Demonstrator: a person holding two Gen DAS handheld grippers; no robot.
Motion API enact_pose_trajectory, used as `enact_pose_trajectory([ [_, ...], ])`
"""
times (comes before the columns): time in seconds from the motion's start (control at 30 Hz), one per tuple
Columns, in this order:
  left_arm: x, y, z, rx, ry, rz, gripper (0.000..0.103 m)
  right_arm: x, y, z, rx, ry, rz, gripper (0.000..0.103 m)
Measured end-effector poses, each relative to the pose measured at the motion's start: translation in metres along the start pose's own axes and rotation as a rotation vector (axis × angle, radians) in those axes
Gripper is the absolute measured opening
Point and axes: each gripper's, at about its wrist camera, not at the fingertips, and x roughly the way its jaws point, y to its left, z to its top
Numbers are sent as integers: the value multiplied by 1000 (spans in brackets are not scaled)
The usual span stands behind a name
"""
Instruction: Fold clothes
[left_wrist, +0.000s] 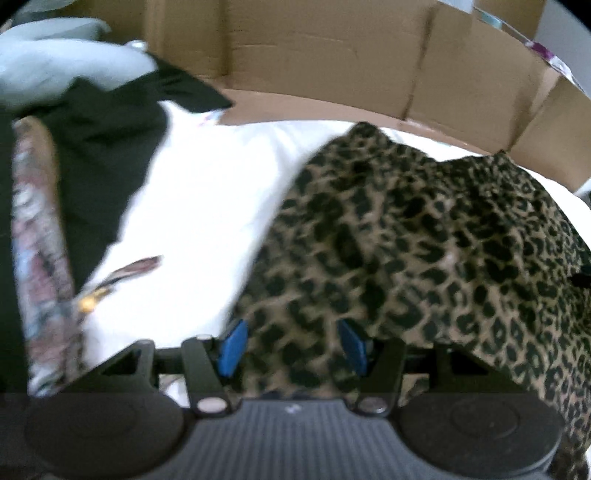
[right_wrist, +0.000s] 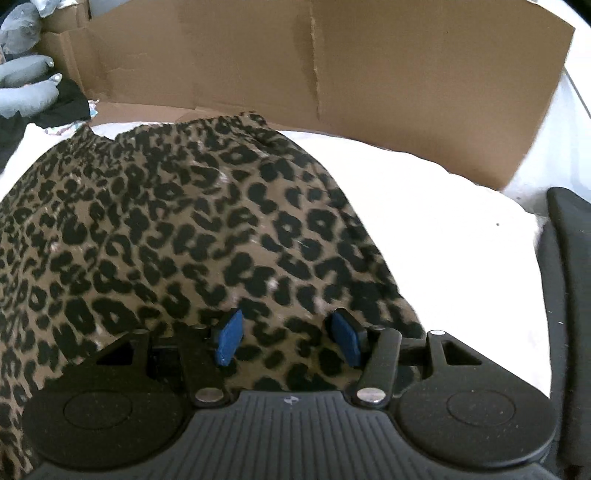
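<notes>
A leopard-print garment (left_wrist: 424, 240) lies spread on a white surface (left_wrist: 192, 206), its gathered edge toward the far side. My left gripper (left_wrist: 292, 347) is open at the garment's near left edge, and the cloth runs between and under the blue pads (left_wrist: 232, 347). In the right wrist view the same leopard-print garment (right_wrist: 184, 229) fills the left and middle. My right gripper (right_wrist: 287, 341) is open over its near right part, with printed cloth showing between the blue pads (right_wrist: 229, 341). Neither pair of pads is pressed together on the cloth.
A brown cardboard wall (left_wrist: 332, 66) (right_wrist: 332, 74) stands along the far edge. At the left lie a black garment (left_wrist: 103, 147), a floral-patterned cloth (left_wrist: 40, 240) and pale grey-blue clothing (left_wrist: 55, 62) (right_wrist: 26, 85). A black padded object (right_wrist: 565, 295) borders the right side.
</notes>
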Motion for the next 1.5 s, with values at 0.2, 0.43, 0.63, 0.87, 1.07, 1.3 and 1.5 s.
enact_pose_trajectory([
  [0.2,-33,43,-18,-23,6,58,59,-18,-15,-8,65,7,21,60],
  [0.43,-58,59,-38,-40,34,59,53,-52,-12,-11,80,-51,54,60],
  [0.63,-63,64,-52,-61,55,74,52,-63,-12,-21,90,-45,70,60],
  [0.87,-59,67,-65,-83,93,60,49,-61,-8,-51,78,19,77,60],
  [1.07,-55,71,-73,-104,116,47,35,-50,-14,-76,63,92,10,60],
  [1.3,-51,71,-83,-113,141,11,31,-54,-20,-84,46,97,-31,60],
  [1.5,-39,73,-95,-108,151,4,34,-57,-29,-89,8,85,-49,60],
])
